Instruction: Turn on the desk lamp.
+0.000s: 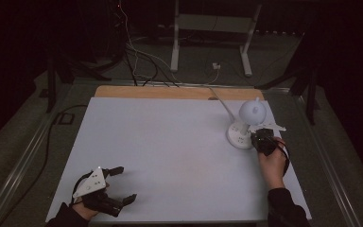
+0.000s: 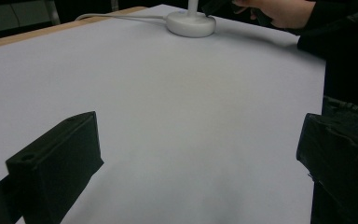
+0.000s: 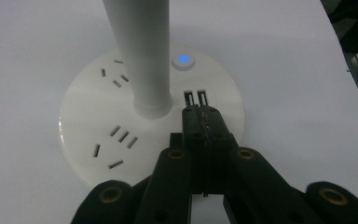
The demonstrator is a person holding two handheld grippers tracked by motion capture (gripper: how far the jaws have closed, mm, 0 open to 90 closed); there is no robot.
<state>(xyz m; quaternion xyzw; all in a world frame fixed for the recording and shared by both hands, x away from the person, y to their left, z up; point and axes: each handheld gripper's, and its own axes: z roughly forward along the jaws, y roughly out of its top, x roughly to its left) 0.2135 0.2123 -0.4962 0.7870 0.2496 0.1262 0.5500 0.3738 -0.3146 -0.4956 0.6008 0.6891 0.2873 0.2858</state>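
A white desk lamp stands at the far right of the white table [image 1: 170, 142], with a round base [image 1: 237, 135] and a ball-shaped head [image 1: 252, 111]. In the right gripper view the base [image 3: 88, 116] carries socket slots, two USB ports [image 3: 196, 98], a blue-lit button [image 3: 182, 59] and the upright stem [image 3: 140, 46]. My right gripper [image 3: 200, 112] is shut with nothing in it, its tips just over the base beside the USB ports. My left gripper [image 1: 124, 185] rests open at the near left corner, nothing between its jaws, and it [image 2: 200, 140] faces the lamp base [image 2: 191, 23].
The lamp's white cable [image 1: 220, 101] runs off the far edge over a wooden strip [image 1: 170, 92]. Beyond the table lie floor cables [image 1: 137, 61] and a white frame's legs [image 1: 175, 42]. The person's right hand [image 2: 279, 11] is beside the lamp.
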